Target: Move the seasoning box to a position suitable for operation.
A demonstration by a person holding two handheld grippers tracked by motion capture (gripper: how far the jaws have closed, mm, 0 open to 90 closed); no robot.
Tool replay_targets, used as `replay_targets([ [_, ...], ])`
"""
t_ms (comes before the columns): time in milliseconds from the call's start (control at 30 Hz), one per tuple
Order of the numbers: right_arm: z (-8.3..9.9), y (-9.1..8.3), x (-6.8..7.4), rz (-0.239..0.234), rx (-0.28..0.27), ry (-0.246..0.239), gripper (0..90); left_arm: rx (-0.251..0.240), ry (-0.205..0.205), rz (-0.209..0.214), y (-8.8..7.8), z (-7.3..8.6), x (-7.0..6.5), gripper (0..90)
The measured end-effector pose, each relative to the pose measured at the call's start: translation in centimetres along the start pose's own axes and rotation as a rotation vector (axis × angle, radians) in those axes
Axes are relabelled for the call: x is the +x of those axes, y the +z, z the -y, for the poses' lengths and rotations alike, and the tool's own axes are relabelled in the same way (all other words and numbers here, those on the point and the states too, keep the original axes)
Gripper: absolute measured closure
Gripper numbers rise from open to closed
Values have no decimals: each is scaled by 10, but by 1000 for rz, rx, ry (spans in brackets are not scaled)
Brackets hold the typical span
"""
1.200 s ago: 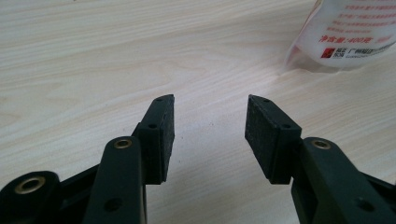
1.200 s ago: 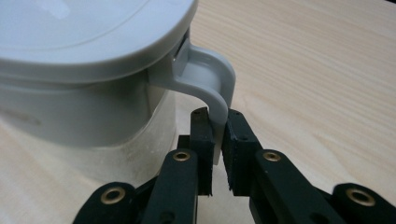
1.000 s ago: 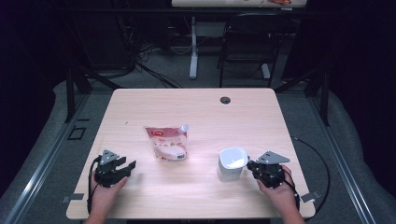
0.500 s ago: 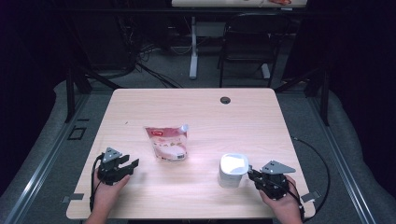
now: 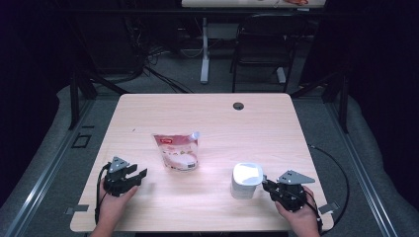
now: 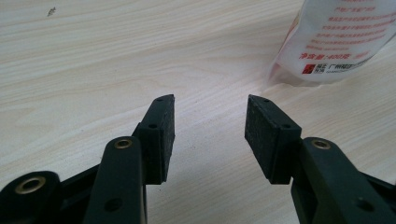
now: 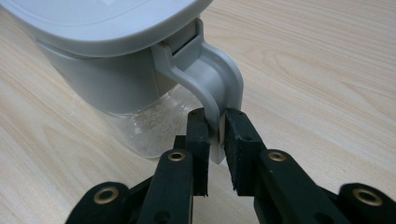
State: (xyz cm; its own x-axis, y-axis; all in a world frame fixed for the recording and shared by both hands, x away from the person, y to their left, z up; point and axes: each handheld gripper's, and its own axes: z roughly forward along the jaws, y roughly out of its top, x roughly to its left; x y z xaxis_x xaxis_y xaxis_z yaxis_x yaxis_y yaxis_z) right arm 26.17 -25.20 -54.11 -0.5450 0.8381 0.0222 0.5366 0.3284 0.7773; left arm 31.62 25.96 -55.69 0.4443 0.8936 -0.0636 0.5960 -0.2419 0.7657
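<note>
Jug (image 5: 246,180), white, lidded, clear lower body (grainy residue inside, seen in the right gripper view): stands upright on the table (image 5: 217,123) near its front right edge. Right claw (image 5: 267,184): clamped on the jug's handle (image 7: 215,88), one pad either side; its jaws have just eased a little wider. Left claw (image 5: 141,174): jaws apart, nothing between them, low over the table's front left. Pouch (image 5: 177,151), white and red, spouted: lies flat mid-table, near the left claw.

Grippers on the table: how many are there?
2. The left gripper sits near the table's front left, jaws open with nothing between them. The right gripper is at the front right, clamped on the jug handle.
</note>
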Motion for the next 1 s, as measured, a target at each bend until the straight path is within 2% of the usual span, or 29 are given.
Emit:
replay_targets([
  [67,0,0,0,-4,-4,0,797,0,1,-2,0,0,0,528],
  [167,-1,-6,0,-20,-47,26,773,-1,-5,-3,1,0,0,529],
  [267,-3,-12,0,-26,-67,26,761,-1,0,-1,0,0,1,537],
  [433,-6,-16,1,-31,-63,10,745,-3,-13,6,0,0,2,539],
  [533,-10,-25,2,-32,-106,14,723,-5,-16,2,0,1,2,538],
  [600,-11,-27,2,-25,-127,24,718,-5,-15,0,0,1,1,536],
  [667,-13,-30,1,-13,-156,56,701,0,-1,0,1,0,1,537],
  [800,-14,-30,2,33,-158,54,720,3,5,1,2,0,0,540],
  [900,-15,-30,2,35,-166,55,730,1,4,4,2,1,0,541],
  [1000,-16,-32,0,51,-173,78,732,-2,3,5,2,1,0,539],
])
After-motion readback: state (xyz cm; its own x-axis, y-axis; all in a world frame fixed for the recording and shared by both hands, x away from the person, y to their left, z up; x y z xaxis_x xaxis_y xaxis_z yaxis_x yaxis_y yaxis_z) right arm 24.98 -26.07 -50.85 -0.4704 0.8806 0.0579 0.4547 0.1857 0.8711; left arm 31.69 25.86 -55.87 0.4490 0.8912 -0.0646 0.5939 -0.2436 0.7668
